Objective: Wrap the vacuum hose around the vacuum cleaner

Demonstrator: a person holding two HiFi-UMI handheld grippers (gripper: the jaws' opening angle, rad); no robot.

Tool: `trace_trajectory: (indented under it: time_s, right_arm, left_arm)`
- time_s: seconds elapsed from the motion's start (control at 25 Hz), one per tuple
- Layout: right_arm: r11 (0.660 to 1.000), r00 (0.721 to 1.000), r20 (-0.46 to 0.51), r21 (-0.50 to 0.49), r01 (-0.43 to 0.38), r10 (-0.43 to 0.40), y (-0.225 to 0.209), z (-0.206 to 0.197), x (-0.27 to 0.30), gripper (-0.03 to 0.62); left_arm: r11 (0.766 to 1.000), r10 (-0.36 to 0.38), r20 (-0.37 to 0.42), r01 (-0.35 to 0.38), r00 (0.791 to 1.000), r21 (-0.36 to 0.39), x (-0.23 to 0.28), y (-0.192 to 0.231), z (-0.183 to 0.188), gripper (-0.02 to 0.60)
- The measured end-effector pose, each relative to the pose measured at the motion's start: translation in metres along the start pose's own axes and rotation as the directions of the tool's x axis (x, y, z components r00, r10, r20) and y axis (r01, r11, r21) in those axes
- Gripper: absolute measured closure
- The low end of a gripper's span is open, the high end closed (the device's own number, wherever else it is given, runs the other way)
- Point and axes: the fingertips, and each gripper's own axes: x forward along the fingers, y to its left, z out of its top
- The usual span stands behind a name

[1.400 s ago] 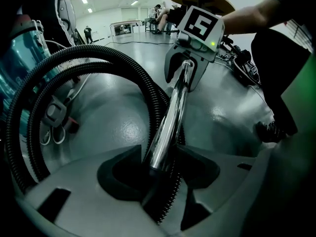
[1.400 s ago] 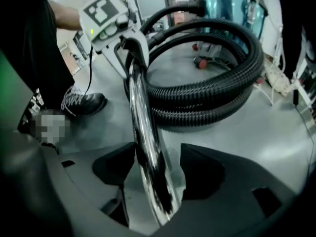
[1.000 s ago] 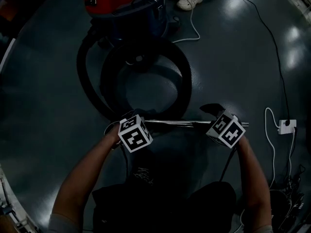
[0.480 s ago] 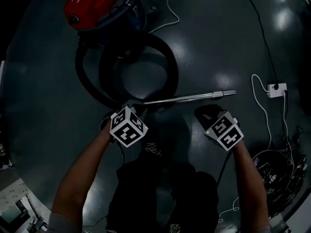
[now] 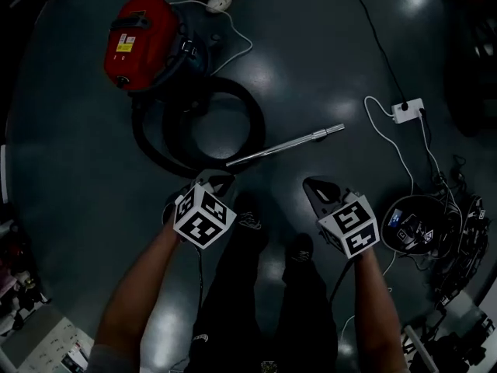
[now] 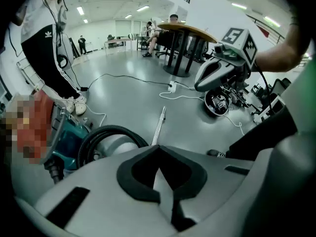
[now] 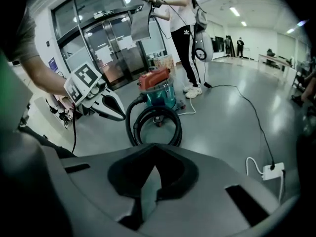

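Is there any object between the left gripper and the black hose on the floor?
Nothing visible. In the head view the left gripper, shut and empty, shows right at the near edge of the hose coil. The metal tube lies to its right, not in between.

Your vacuum cleaner (image 5: 141, 41), a red lid over a teal drum, stands upright on the floor at about your 11 o'clock. Its black vacuum hose (image 5: 151, 150) lies coiled in loose loops on the floor at the cleaner's 5 o'clock side, beside the drum rather than around it. The hose's silver wand (image 5: 287, 144) lies flat, pointing toward 2 o'clock.
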Motion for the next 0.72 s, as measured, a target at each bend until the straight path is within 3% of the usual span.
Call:
trace_trajectory:
  time_s: [0.24,0.52,0.64,0.72]
  right_arm:
    - [0.995,0.995,0.022,-0.011,0.096,-0.096,0.047,0.021,-0.093,0.589]
    - [0.976,0.966,0.182,-0.084,0.199,-0.182,0.081,0.041,-0.191,0.589]
    - [0.956,0.941,0.253,-0.13,0.262,-0.224,0.087,0.046,-0.232,0.588]
    - [0.931,0.905,0.324,-0.143,0.335,-0.276,0.087,0.051,-0.261,0.589]
  left_arm:
    - [0.997,-0.07,0.11,0.072,0.991,-0.014,-0.084,-0.045,0.067,0.575]
    - [0.995,-0.08,0.21,0.065,0.975,0.077,-0.178,-0.114,0.138,0.575]
    - [0.995,-0.065,0.237,0.044,0.969,0.093,-0.212,-0.144,0.159,0.575]
    - [0.994,-0.054,0.253,0.028,0.966,0.105,-0.23,-0.163,0.17,0.575]
